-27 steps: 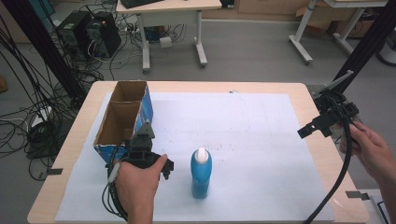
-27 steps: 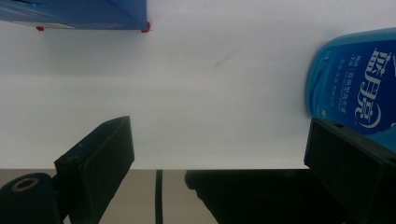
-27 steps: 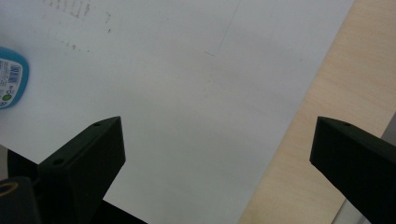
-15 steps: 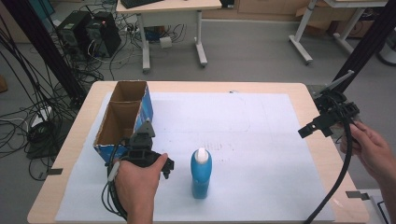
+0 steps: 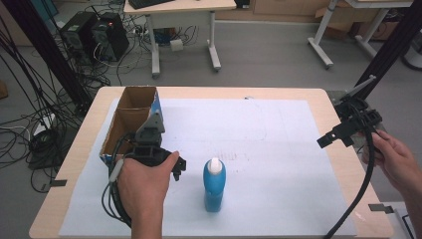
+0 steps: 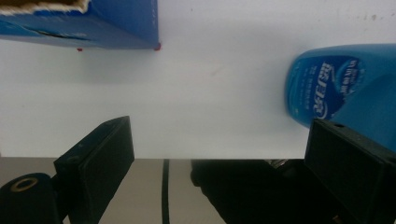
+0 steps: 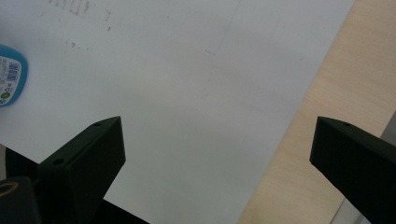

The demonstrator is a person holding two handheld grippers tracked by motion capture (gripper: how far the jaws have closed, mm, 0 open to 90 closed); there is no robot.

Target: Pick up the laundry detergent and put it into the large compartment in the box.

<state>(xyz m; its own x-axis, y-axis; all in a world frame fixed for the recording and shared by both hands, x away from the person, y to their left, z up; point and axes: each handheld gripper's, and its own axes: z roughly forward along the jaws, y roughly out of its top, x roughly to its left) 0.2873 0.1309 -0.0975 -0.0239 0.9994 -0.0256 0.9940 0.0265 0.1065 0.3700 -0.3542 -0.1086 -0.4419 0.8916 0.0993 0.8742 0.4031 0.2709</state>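
A blue bottle (image 5: 214, 185) with a white cap stands upright on the white sheet (image 5: 259, 149), near the table's front. My left gripper (image 5: 171, 167) is just to its left, held in a hand, jaws open. Along its own jaws (image 6: 219, 158) the blue bottle (image 6: 341, 88) lies at the right, beside the right jaw and not between the two. My right gripper (image 5: 336, 137) hovers open over the table's right edge, far from the bottle. From that gripper (image 7: 217, 140) the bottle (image 7: 11, 74) is a sliver at the far left.
An open cardboard box (image 5: 130, 119) with blue sides sits at the sheet's left, just behind my left hand; its blue corner (image 6: 116, 28) is at the top of the left gripper view. Bare wood (image 7: 336, 79) borders the sheet on the right. Cables trail from both grippers.
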